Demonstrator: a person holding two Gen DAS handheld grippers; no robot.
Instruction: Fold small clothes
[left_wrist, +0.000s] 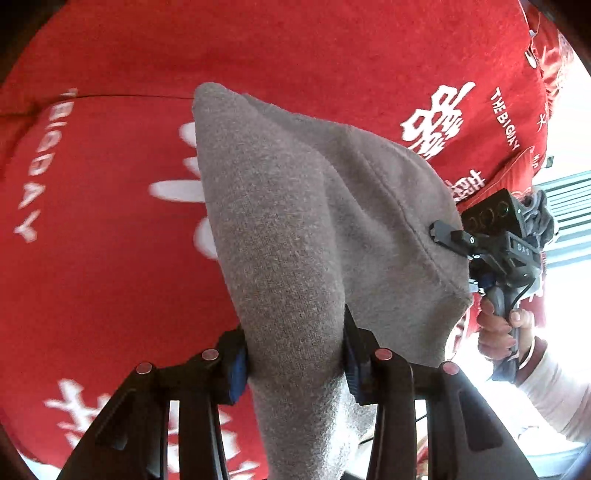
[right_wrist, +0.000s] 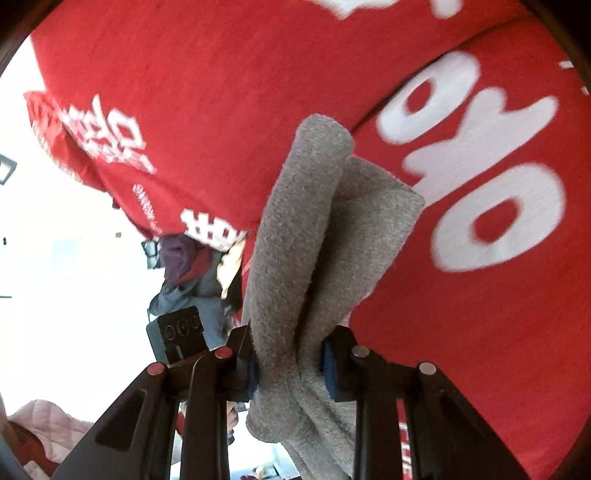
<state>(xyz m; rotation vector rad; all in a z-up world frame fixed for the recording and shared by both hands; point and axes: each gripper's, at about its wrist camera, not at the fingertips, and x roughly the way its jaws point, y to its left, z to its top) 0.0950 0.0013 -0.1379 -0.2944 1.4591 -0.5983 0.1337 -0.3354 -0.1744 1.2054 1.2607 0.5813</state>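
Nearest the left wrist camera, the left claw (left_wrist: 295, 363) was clamped on a bunched thickness of the grey garment (left_wrist: 295, 229), its blue pads (left_wrist: 238, 373) pressing the knit from both sides; the cloth rose out of that grip and spread away in a broad, sagging sheet toward the right claw (left_wrist: 448, 236), whose black fingers pinched the far hemmed edge, with the person's hand (left_wrist: 498, 325) wrapped round its handle beneath. In the right wrist view the same held true from the other side; the right claw (right_wrist: 291, 363) was closed narrow on a gathered roll of the garment, two soft lobes of it standing up past the fingertips, and the body of the left device showed just beside it at lower left.

The garment therefore hung between the two claws, off the red printed cover (left_wrist: 110, 184) that filled the background of both views; whether any part of it touched that cover could not be told. Beyond, at the cover's edge, lay a heap of other clothes (right_wrist: 192, 273).

As a judgement, the fold was at an early stage; the piece was grasped at two places and lifted, yet it looked loose and crumpled, with no flat crease visible; laying it out, bringing the edges together and setting it down remained, and the heap suggested more pieces to come.
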